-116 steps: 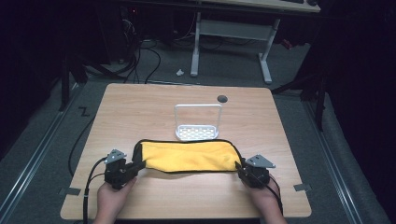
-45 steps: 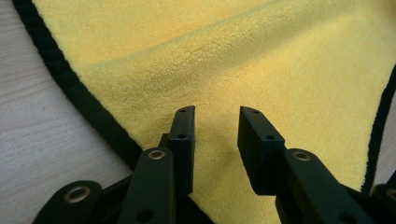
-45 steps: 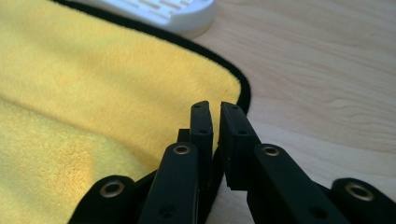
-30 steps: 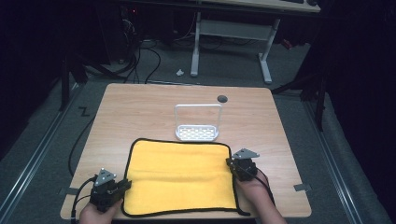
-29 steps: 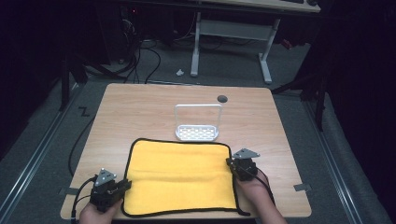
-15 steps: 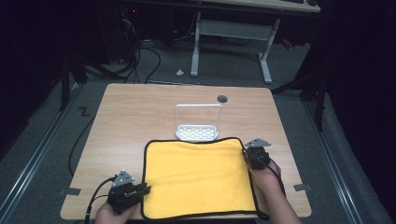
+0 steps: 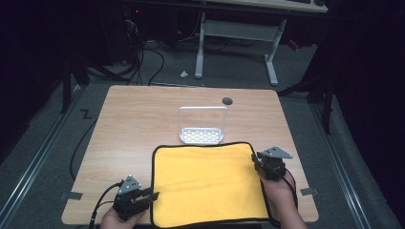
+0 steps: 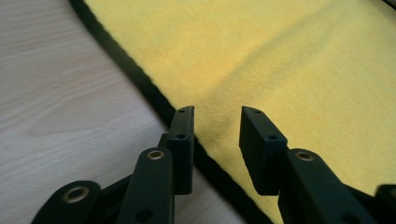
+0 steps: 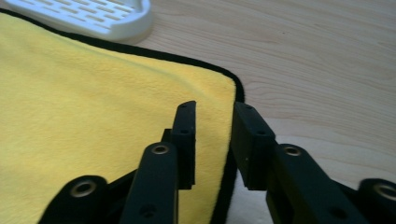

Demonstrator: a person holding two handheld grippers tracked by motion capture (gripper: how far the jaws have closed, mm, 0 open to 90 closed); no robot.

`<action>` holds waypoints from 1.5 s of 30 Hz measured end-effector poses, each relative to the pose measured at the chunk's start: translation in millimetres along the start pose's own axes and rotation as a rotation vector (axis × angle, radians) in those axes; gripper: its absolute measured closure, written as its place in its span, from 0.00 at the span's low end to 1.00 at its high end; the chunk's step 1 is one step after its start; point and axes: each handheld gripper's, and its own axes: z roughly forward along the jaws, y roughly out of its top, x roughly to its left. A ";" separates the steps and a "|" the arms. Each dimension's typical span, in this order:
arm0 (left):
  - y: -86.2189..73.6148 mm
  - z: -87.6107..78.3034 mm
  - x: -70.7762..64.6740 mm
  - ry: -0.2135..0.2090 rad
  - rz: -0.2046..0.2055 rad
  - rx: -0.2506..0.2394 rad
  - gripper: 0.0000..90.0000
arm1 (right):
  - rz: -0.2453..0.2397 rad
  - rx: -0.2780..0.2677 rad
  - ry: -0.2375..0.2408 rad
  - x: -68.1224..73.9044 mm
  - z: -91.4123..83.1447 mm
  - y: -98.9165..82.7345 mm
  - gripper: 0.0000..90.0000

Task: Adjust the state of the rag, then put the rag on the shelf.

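- The left gripper (image 7: 152, 195) sits at the near left corner of the table, held in the person's left hand (image 7: 114, 220), its jaws aimed across toward the cloth.
- In the left gripper view its jaws (image 8: 215, 140) stand apart with a clear gap; they have just been opening. The black hem of the cloth runs under the gap, and neither pad presses on it.
- The right gripper (image 7: 256, 161) is held in the person's right hand (image 7: 279, 195) at the cloth's right edge, close to the far right corner.
- In the right gripper view its jaws (image 9: 214, 140) are likewise spread and have just been opening; the cloth's right hem lies below the gap, not pinched.
- A black cable (image 7: 98, 212) trails from the left gripper toward the table's near edge, and a grey three-cornered plate (image 7: 276, 152) tops the right gripper.
- The yellow microfibre cloth (image 7: 207, 183) with black trim lies spread flat on the near half of the table, between the two grippers, its near hem close to the table's edge.
- A faint crease crosses the cloth's nap in the left gripper view (image 8: 280, 56).
- Just beyond the cloth's far hem stands a white slotted plastic tray (image 7: 202, 136) with a wire hoop handle upright over it; the cloth's far edge touches or slightly overlaps its base.
- The wooden table (image 7: 143, 119) has a round dark grommet (image 7: 227, 101) near its far edge.
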 end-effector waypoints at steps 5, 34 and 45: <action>9.7 -2.3 16.7 0.066 -0.022 -0.044 0.68 | -0.011 0.014 0.044 14.4 -0.9 -13.7 0.74; 87.4 75.5 66.0 0.180 0.013 -0.021 0.50 | -0.090 -0.017 0.106 46.7 -21.4 -30.7 0.55; 88.6 89.5 64.8 0.180 -0.002 -0.036 0.68 | -0.091 -0.041 0.114 50.7 -22.8 -27.2 0.51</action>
